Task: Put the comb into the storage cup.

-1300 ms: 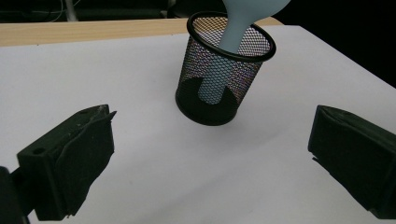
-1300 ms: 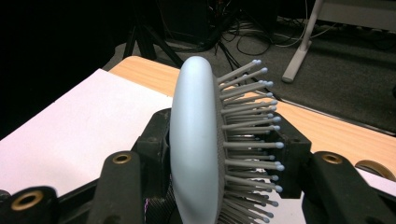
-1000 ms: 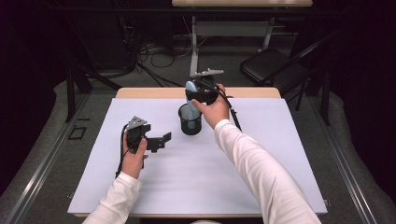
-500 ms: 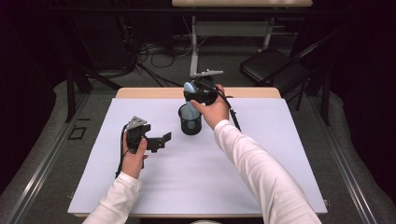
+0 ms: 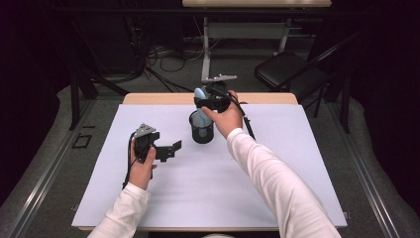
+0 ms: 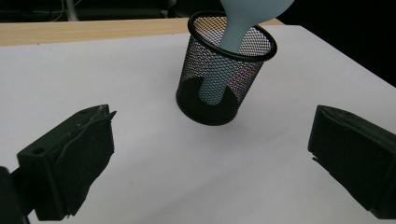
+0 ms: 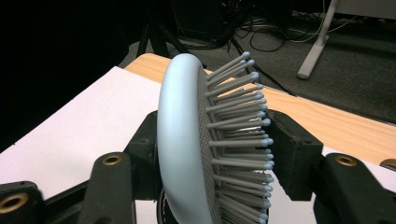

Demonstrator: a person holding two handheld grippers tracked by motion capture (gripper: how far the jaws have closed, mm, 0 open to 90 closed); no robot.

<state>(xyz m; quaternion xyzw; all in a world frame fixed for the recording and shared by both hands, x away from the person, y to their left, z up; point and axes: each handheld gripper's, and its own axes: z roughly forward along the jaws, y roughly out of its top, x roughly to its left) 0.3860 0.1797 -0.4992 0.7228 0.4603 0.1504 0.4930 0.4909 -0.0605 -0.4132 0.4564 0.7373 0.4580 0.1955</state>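
A light blue hairbrush [image 5: 199,93] stands nearly upright, its handle down inside a black mesh cup [image 5: 202,130] at the middle back of the white table [image 5: 277,163]. My right gripper [image 5: 211,99] is above the cup, shut on the brush head [image 7: 187,149]. One jaw lies on its smooth back, the other against the bristle tips. My left gripper [image 5: 171,148] rests low on the table to the left of the cup, open and holding nothing. In the left gripper view the cup [image 6: 224,79] and the brush handle [image 6: 233,42] stand ahead between its jaws.
A strip of wooden table edge [image 5: 158,98] shows behind the white sheet. On the floor beyond are a black chair [image 5: 292,72], cables [image 5: 163,54] and a desk leg [image 5: 205,59]. A cable [image 5: 246,121] trails from the right gripper across the table.
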